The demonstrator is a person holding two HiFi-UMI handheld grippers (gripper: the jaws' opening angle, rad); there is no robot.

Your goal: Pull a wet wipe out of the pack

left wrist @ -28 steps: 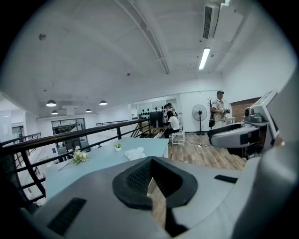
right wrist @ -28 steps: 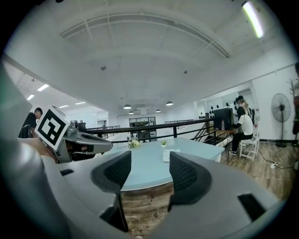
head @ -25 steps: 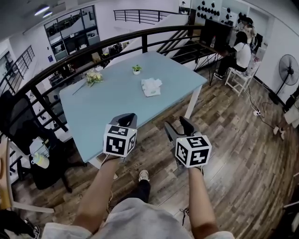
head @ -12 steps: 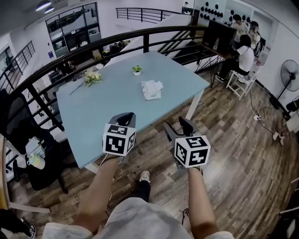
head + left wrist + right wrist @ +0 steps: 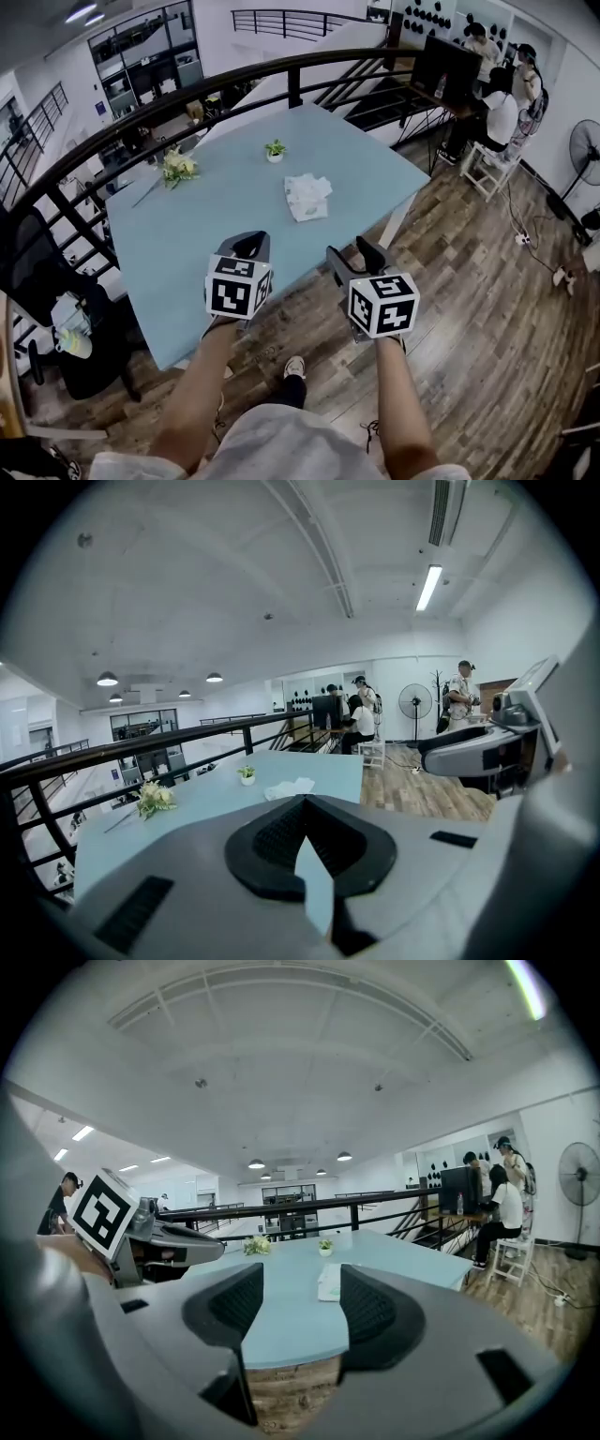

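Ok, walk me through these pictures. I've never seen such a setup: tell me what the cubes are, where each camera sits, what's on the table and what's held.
No robot here: a person holds a left hand-held gripper and a right hand-held gripper. The patterned cubes are parts of them. The head view looks down from the person's head; the other two views ride on those hand-held grippers and look along their jaws. On the light blue table lie a white wipe pack, a small potted plant and a bunch of flowers. Nothing is held: the left jaws are together, the right jaws apart, both near the table's front edge, short of the pack.
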